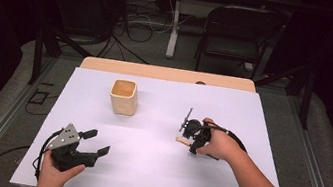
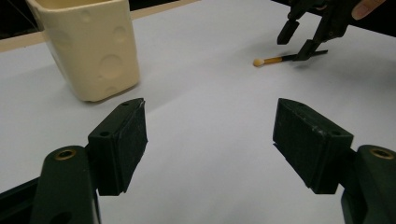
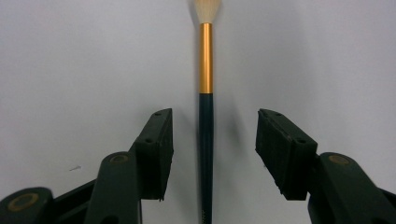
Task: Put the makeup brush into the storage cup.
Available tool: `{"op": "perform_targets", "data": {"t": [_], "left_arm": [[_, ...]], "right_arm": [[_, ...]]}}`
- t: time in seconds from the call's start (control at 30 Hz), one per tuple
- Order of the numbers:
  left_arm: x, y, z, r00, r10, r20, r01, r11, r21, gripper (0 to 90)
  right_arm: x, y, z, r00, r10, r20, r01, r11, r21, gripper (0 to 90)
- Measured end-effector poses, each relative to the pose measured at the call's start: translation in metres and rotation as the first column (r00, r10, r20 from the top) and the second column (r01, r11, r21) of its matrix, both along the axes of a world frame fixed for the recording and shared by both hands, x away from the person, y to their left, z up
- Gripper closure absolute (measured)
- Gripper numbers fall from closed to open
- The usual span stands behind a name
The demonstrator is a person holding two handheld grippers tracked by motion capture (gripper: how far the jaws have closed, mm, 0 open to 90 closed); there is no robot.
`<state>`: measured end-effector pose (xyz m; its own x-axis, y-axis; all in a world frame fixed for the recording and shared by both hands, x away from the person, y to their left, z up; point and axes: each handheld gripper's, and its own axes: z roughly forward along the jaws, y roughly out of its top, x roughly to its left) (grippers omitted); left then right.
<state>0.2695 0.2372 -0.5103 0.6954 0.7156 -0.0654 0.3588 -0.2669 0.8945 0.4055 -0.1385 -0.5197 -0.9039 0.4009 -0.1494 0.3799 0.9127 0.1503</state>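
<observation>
Your right hand-held gripper (image 3: 212,154) is hanging over the brush (image 3: 206,116), its jaws standing apart on either side of the dark handle and not yet touching it. Judging from that, you are lining up the pick: the brush is lying flat on the table (image 1: 152,172), well to the right of the cream cup (image 1: 124,96), and the likely plan is dropping it into that cup. Next you are going to need to lower the jaws, keeping the handle centred between them, and close on it below the gold band before lifting.

Your left hand-held gripper (image 1: 88,144) is waiting near the table's front edge, well left of the brush, jaws wide apart with nothing between them.

Looking along the right jaws, you are getting the exact centring over the handle. From the left gripper view you are seeing the brush tip (image 2: 257,62) resting on the table, with the cup (image 2: 88,46) standing upright beyond the left jaw. From the high view you are reading the gap between brush and cup.
</observation>
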Motion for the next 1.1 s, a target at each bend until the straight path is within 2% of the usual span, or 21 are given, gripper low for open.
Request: {"op": "perform_targets", "data": {"t": [0.33,0.5,0.57,0.73,1.1], "left_arm": [[0.0002,0.0001,-0.0001,1.0000,-0.002,-0.002,0.002,1.0000,0.003,26.0],[0.0002,0.0001,-0.0001,1.0000,-0.002,-0.002,0.002,1.0000,0.004,26.0],[0.0002,0.0002,-0.0001,1.0000,-0.001,-0.001,0.001,1.0000,0.004,26.0],[0.0002,0.0002,-0.0002,1.0000,-0.002,-0.001,0.002,1.0000,0.005,26.1],[0.0003,0.0000,-0.0004,1.0000,-0.005,-0.004,0.005,1.0000,0.006,26.2]], "right_arm": [[0.0014,0.0002,-0.0014,1.0000,-0.004,0.000,0.004,1.0000,-0.008,46.4],[0.0029,0.0004,-0.0016,0.9998,-0.021,-0.008,0.021,0.9998,-0.007,51.5],[0.0035,0.0005,-0.0025,0.9992,-0.030,-0.027,0.029,0.9995,-0.014,54.7],[0.0037,0.0015,-0.0035,0.9989,-0.029,-0.036,0.028,0.9993,-0.026,59.7],[0.0046,0.0026,-0.0063,0.9978,-0.033,-0.058,0.031,0.9990,-0.031,66.2]]}}
